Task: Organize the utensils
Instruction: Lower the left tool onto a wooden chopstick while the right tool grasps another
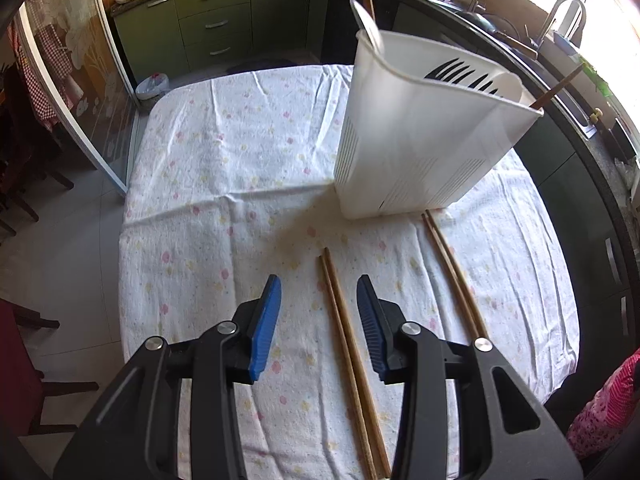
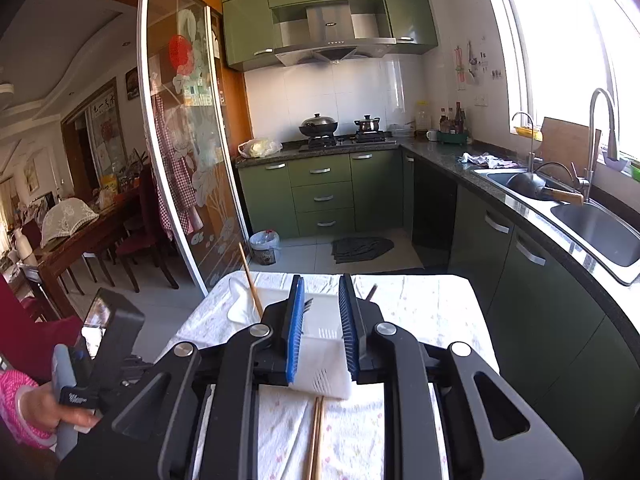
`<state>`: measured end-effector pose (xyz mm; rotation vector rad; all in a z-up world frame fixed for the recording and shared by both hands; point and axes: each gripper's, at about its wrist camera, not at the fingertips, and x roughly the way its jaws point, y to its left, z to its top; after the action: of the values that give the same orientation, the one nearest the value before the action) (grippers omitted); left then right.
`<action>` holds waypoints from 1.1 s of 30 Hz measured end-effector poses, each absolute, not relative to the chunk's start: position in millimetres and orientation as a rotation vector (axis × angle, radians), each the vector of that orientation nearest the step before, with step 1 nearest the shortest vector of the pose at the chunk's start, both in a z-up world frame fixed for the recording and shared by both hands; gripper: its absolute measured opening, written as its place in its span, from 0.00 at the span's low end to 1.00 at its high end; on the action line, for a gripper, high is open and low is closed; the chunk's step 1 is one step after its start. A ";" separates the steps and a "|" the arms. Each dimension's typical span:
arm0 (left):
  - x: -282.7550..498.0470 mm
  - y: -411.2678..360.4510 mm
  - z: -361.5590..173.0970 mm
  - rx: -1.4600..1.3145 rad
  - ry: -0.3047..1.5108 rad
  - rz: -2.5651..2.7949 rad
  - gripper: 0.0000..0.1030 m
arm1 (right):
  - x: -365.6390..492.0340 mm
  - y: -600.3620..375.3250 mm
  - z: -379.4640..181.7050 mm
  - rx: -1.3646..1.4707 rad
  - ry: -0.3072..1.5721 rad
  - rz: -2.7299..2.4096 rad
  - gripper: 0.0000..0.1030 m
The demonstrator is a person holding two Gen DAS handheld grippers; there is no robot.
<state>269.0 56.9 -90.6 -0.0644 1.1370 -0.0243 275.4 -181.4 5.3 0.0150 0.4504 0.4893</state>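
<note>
A white utensil holder stands on the cloth-covered table. It holds a spoon, a black slotted utensil and a wooden chopstick. Two pairs of wooden chopsticks lie on the cloth: one pair between the fingers of my open left gripper, which hovers above it, and another pair to the right. My right gripper is open and empty, raised above the holder, with a chopstick pair below it.
Green kitchen cabinets and a dark counter with a sink run along the back and right. A glass sliding door stands left. The left hand and its gripper body show in the right wrist view.
</note>
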 end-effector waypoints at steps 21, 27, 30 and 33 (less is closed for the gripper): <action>274.6 43.3 -153.1 -0.029 1.328 0.022 0.37 | 247.5 -204.8 -22.6 0.031 0.535 0.539 0.24; 279.3 40.4 -160.0 -0.046 1.358 0.011 0.37 | 248.1 -203.2 -24.7 0.035 0.552 0.539 0.24; 282.2 39.5 -162.7 -0.026 1.357 0.014 0.38 | 248.1 -198.5 -26.4 0.022 0.567 0.543 0.24; 283.2 39.4 -163.4 -0.026 1.362 0.017 0.38 | 249.5 -184.0 -36.5 -0.033 0.623 0.556 0.24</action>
<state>283.2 39.4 -163.4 -0.0263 1.3615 0.0172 249.5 -184.0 -36.5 -0.0333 0.6225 0.5556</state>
